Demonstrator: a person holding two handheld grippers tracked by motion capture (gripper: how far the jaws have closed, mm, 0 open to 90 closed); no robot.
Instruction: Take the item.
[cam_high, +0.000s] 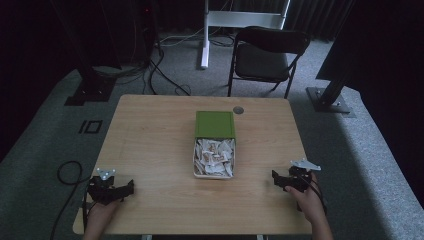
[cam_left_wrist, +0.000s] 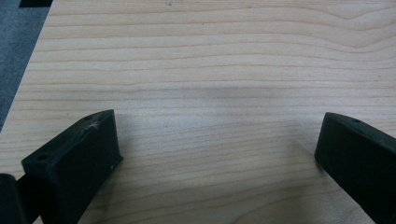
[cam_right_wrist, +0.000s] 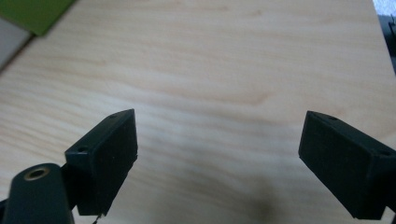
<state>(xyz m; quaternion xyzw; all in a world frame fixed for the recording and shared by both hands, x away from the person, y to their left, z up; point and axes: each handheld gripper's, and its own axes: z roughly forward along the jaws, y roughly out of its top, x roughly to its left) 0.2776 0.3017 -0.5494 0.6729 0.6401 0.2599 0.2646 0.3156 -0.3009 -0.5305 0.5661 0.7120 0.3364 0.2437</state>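
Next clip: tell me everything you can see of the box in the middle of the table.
The white rectangular box lies flat at the centre of the light wooden table, long side running away from the person. A flat green lid covers its far half; the near half is open and heaped with crumpled white and brownish paper-like pieces. What they are cannot be told. Nothing grips the box; both grippers sit apart near the table's near edge.
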